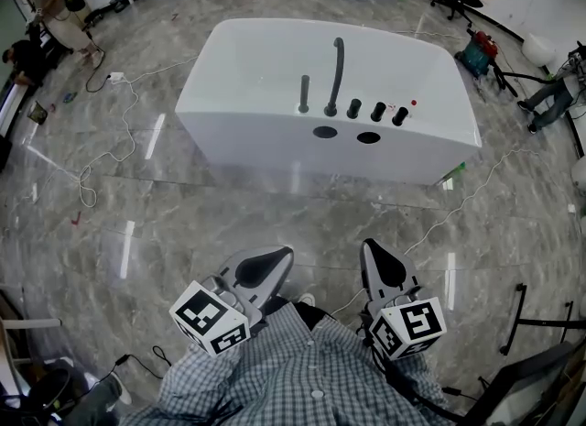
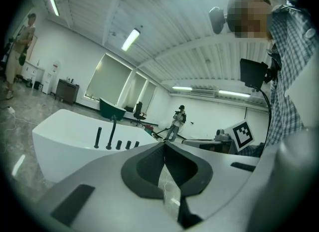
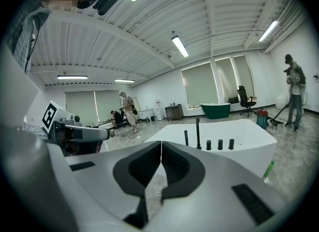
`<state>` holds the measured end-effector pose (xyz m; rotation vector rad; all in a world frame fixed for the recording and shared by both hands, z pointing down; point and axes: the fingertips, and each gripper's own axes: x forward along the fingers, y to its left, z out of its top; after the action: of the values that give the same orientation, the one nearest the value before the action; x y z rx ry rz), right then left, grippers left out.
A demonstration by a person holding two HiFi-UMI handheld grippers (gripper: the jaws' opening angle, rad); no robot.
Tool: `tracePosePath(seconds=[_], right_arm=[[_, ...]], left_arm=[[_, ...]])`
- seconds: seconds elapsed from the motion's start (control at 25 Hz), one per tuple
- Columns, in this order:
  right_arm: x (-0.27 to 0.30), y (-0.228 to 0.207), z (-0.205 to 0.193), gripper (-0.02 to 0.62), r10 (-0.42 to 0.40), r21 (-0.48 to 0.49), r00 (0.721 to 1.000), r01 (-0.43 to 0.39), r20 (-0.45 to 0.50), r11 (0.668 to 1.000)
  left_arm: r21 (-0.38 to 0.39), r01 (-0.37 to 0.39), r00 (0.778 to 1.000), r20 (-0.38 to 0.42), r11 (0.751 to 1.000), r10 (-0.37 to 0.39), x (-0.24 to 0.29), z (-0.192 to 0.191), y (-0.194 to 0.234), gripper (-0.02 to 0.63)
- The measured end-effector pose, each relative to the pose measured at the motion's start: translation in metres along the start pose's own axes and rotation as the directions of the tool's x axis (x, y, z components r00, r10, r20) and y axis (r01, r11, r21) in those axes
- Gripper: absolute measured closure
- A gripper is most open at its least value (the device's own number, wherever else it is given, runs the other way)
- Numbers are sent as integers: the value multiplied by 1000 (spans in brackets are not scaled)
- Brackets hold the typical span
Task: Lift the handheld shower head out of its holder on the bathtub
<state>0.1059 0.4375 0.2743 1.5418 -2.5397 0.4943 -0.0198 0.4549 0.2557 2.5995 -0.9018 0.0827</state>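
White bathtub [image 1: 240,67], three black knobs [image 1: 377,111]

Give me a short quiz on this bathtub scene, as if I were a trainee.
1. True or false: the left gripper holds the shower head.
2. In the head view, how many black knobs stand to the right of the tall spout?
3. The right gripper is: A) shut and empty, B) wide open, C) shut on a hose.
Key: 1 false; 2 three; 3 A.
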Motion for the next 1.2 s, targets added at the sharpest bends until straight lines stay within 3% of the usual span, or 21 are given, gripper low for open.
tracePosePath(seconds=[0.64,1.2], right_arm=[[-4,-36,-2,577,-29,19,1000,29,3,999],[83,-72,20,577,-41,18,999,42,-17,999]], left_arm=[[17,-32,999,11,999,32,30,5,6,597],[14,-15,1000,-16,1000,15,84,33,89,597]])
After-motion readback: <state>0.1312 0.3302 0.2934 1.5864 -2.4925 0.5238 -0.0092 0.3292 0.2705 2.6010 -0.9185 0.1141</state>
